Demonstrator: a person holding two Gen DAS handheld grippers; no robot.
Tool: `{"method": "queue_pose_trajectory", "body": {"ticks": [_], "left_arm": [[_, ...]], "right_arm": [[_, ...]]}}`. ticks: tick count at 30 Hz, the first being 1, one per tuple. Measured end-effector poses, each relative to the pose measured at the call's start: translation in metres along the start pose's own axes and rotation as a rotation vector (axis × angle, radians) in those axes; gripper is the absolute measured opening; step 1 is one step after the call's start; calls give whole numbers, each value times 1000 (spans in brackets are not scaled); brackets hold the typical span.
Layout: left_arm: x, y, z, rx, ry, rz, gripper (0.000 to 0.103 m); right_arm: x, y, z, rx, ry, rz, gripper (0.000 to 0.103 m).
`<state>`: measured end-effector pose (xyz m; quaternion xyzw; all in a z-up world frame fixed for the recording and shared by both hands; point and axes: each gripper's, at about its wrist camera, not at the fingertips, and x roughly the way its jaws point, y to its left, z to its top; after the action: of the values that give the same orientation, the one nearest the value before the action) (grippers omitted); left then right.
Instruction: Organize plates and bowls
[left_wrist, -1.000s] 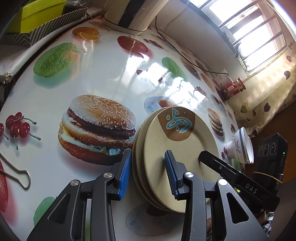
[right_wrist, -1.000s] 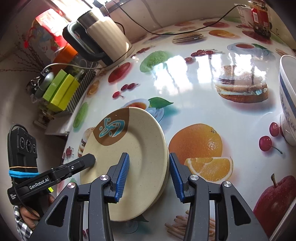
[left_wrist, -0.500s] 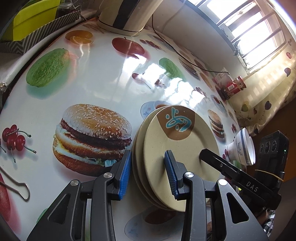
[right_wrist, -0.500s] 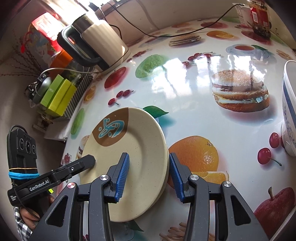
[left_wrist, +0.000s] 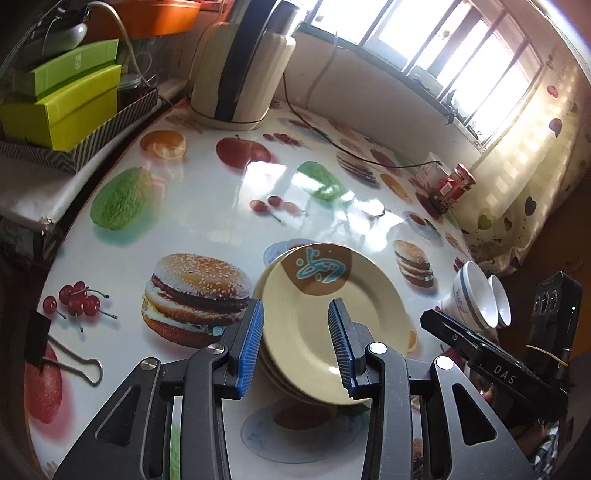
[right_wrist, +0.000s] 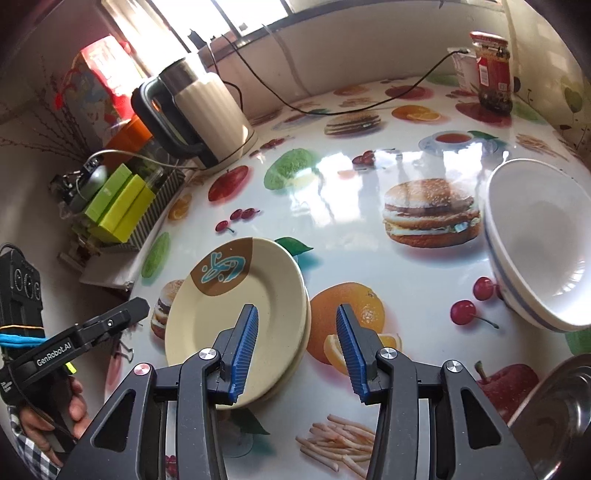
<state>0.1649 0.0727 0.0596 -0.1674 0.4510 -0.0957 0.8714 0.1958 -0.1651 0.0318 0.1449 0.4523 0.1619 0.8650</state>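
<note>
Plates (left_wrist: 325, 314) sit stacked on the food-print table (left_wrist: 207, 206), bowls (right_wrist: 535, 251) well apart to their right. Your left tongs (left_wrist: 295, 343) and right tongs (right_wrist: 295, 350) both straddle the stack's rim from opposite sides, jaws wide apart, gripping nothing.

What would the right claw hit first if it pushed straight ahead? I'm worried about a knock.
Probably the stack of plates: the right claw already straddles its rim, open. Past that, only bare table, though depth is unclear.

Opposed wrist views, near, sharing plates (left_wrist: 325, 314)
</note>
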Motion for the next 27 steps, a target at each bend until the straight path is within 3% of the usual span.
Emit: {"method": "queue_pose_trajectory", "body": {"ticks": [6, 16, 21, 27], "left_arm": [[-3, -47, -6, 93, -10, -18, 38], [21, -138, -16, 249, 0, -77, 38], [42, -175, -14, 297, 24, -101, 38], [76, -203, -13, 317, 89, -122, 38]], "right_arm": [[-44, -10, -5, -19, -75, -78, 44], [-117, -54, -11, -35, -231, -304, 44], [-131, -87, -9, -1, -239, -363, 44], [-127, -117, -3, 20, -219, -374, 44]]}}
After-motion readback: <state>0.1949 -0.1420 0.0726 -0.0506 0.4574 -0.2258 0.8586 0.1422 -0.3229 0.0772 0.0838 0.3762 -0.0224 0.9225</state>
